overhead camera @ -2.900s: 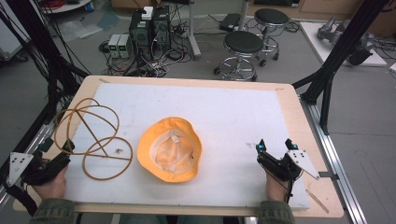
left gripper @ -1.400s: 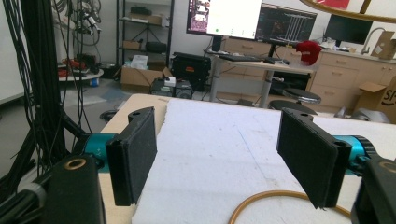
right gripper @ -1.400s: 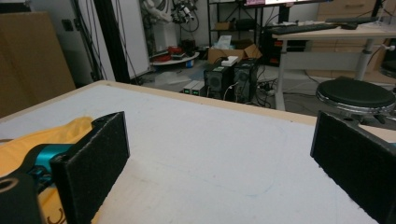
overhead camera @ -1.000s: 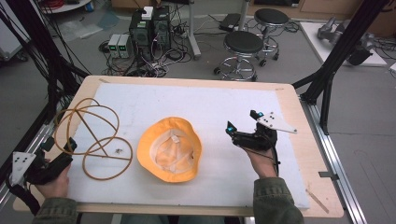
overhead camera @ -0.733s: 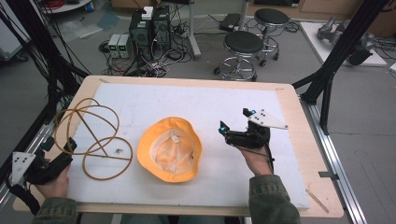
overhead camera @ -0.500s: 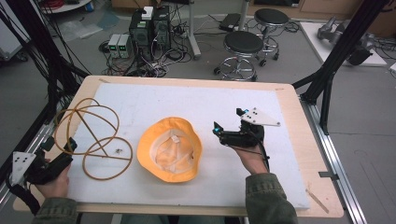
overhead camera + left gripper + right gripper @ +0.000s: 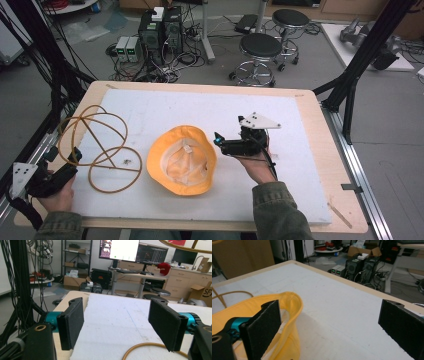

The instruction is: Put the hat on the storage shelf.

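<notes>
Mid-table, the yellow hat (image 7: 182,160) lies crown down, lining up. Right gripper (image 7: 218,140) sits just beside its brim, jaws wide, 1 pad over the brim edge in the right gripper view; likely lining up a pinch. Left gripper (image 7: 75,156), jaws wide and empty, rests at the near-left edge by the tan cord (image 7: 100,150). White foam sheet (image 7: 200,105) on the wooden table (image 7: 330,165); 2 stools (image 7: 260,47) behind.
</notes>
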A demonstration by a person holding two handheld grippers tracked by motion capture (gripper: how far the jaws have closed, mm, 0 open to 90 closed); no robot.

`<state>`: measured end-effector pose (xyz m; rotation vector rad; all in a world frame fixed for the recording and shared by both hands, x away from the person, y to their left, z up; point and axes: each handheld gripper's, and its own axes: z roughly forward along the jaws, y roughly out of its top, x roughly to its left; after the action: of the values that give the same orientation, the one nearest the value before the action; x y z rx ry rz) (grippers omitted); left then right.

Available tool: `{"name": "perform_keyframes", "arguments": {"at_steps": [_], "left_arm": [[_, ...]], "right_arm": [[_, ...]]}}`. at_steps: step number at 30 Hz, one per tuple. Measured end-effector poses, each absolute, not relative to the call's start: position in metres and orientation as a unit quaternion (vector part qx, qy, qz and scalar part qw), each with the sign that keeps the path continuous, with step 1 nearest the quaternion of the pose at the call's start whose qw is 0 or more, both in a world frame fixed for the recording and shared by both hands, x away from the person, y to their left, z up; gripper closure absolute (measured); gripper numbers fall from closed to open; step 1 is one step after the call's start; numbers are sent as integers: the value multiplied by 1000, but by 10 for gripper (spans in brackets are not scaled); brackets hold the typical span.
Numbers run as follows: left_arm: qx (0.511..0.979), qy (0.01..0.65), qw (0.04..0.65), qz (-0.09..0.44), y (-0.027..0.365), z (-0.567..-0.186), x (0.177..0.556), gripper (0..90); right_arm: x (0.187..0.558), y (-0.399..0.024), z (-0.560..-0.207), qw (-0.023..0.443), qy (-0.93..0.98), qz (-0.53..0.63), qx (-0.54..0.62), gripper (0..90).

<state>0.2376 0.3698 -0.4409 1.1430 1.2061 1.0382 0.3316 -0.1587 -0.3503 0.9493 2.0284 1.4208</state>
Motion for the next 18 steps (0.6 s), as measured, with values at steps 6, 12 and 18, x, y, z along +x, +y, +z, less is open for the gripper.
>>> {"name": "perform_keyframes", "arguments": {"at_steps": [6,12,18], "left_arm": [[482,511,559,440,370,-441,238,289],[483,510,559,440,370,-440,238,289],[482,511,559,441,371,-440,238,289]], "right_arm": [[334,-144,-353,227,757,510,339,34],[335,-126,-359,213,783,489,320,34],[338,-110,-368,206,806,462,308,34]]}}
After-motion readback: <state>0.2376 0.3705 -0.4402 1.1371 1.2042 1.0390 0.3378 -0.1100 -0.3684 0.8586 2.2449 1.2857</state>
